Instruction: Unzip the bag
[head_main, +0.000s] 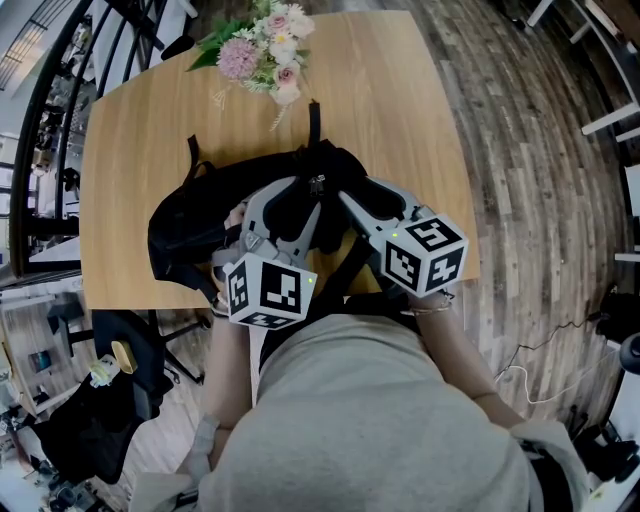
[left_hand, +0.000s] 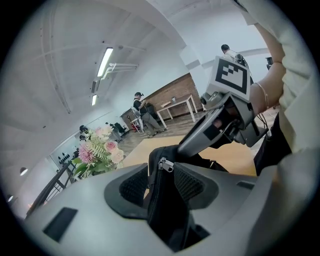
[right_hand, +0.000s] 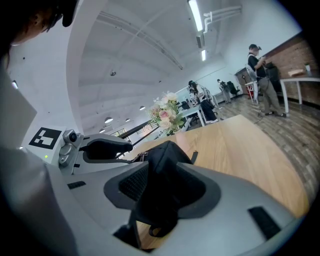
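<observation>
A black backpack (head_main: 205, 215) lies on the wooden table (head_main: 140, 130) near its front edge. In the head view both grippers meet at the bag's raised top, where a metal zipper pull (head_main: 317, 183) shows. My left gripper (left_hand: 162, 182) is shut on a fold of black bag fabric, with the zipper pull (left_hand: 166, 165) just above its pads. My right gripper (right_hand: 162, 182) is shut on another bunch of the bag's fabric, a strap loop hanging below it. Each gripper shows in the other's view: the right gripper (left_hand: 220, 125) and the left gripper (right_hand: 100, 147).
A bouquet of pink and white flowers (head_main: 265, 50) lies at the table's far side. A black office chair (head_main: 130, 350) stands by the near left corner. Bag straps (head_main: 313, 120) trail toward the flowers. People stand far off in the room.
</observation>
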